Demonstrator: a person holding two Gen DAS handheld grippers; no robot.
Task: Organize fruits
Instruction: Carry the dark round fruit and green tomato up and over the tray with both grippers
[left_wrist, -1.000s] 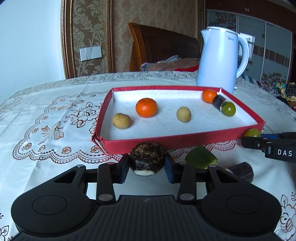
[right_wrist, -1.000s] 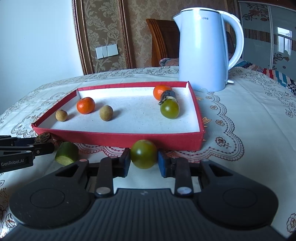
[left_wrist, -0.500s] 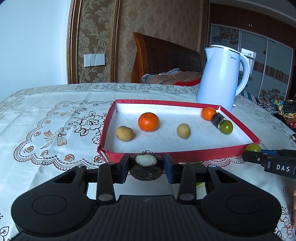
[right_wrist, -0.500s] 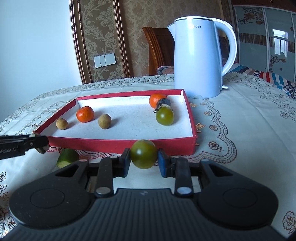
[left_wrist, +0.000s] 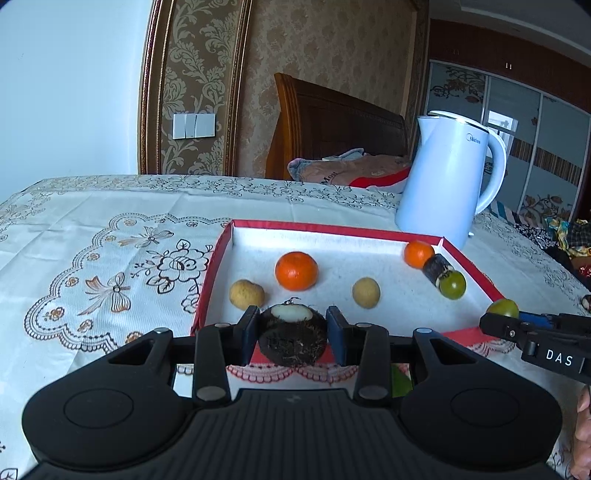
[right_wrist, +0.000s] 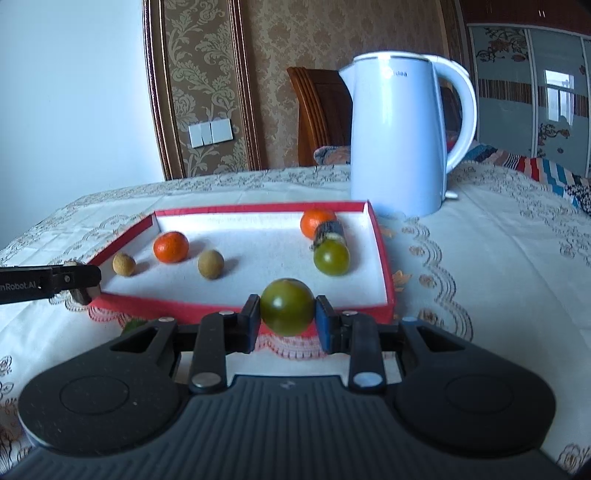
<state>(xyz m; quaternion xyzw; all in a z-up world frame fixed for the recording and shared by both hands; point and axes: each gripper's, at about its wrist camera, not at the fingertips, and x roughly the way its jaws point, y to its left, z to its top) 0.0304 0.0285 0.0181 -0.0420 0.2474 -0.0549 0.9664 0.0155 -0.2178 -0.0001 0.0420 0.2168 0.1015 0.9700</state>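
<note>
Both grippers have risen from the counter (left_wrist: 92, 229) since a second ago, so each held fruit now sits level with or above the near wall of the red tray (left_wrist: 212, 273) instead of below it. The left gripper (left_wrist: 291, 334) has its fingers clenched on a dark, hairy water chestnut (left_wrist: 293, 341), pale cut face turned up, poised at the tray's near-left corner just short of the wall. The right gripper (right_wrist: 286, 314) is clamped on a green tomato (right_wrist: 287, 311) over the tray's near edge, toward its right side. Inside lie two oranges, two longans, a dark stub and another green tomato (right_wrist: 331, 257), which rests straight ahead of the right fingers near the far-right corner. By my reading, the right hand's fruit goes forward beside its match, while the left has only to clear the wall and lower. A green piece (left_wrist: 400, 382) remains on the counter, outside the near wall.
</note>
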